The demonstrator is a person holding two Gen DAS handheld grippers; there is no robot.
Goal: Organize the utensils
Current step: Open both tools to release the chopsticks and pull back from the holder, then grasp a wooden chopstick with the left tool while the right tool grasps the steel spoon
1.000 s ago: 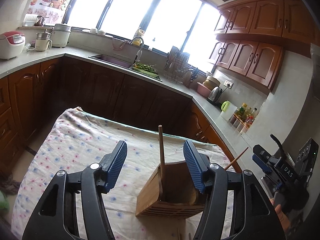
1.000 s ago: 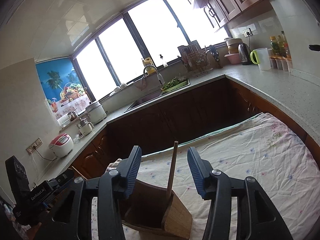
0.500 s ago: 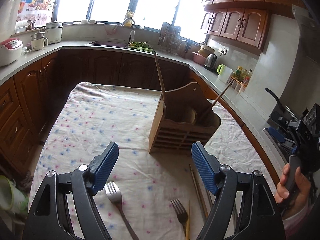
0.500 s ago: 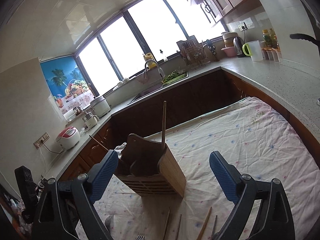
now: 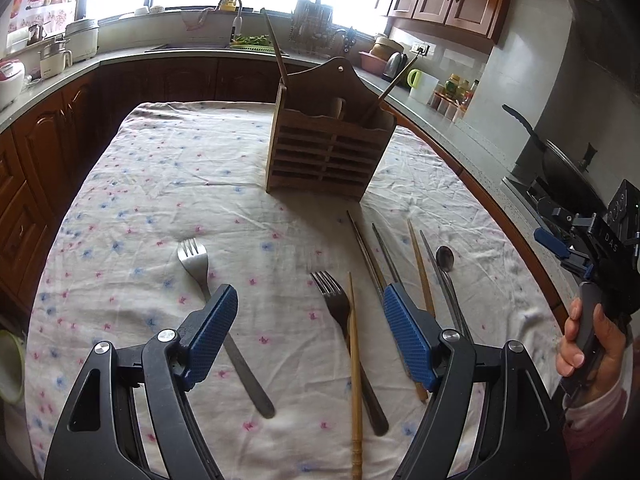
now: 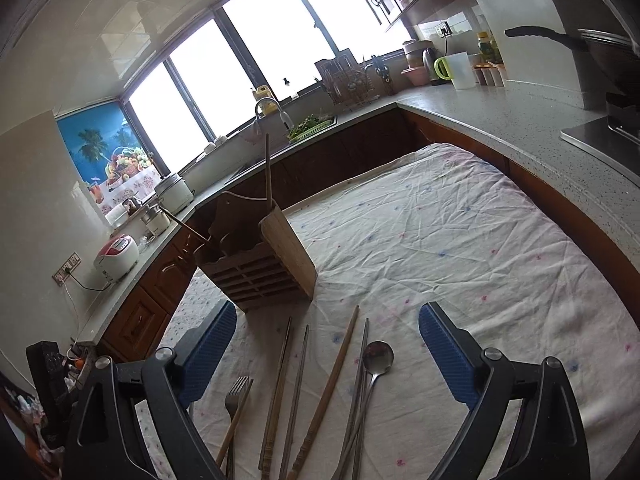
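A wooden utensil holder (image 5: 326, 152) stands on the floral cloth and holds two wooden sticks; it also shows in the right wrist view (image 6: 260, 264). Before it lie two forks (image 5: 196, 268) (image 5: 336, 300), several chopsticks (image 5: 354, 360) and a spoon (image 5: 445, 259). My left gripper (image 5: 308, 332) is open and empty above the forks. My right gripper (image 6: 326, 354) is open and empty above the chopsticks (image 6: 324, 392) and spoon (image 6: 378, 356). The right gripper also shows at the right edge of the left wrist view (image 5: 600, 248).
Kitchen counters wrap around the table: a sink (image 5: 216, 46) at the back, a rice cooker (image 6: 116, 256) on the left counter, a kettle and jars (image 5: 452, 92) and a wok (image 5: 560, 160) on the right. The cloth's right half (image 6: 460, 240) is bare.
Both grippers have drawn back from the holder and opened wider. The utensils lying on the cloth have come into view.
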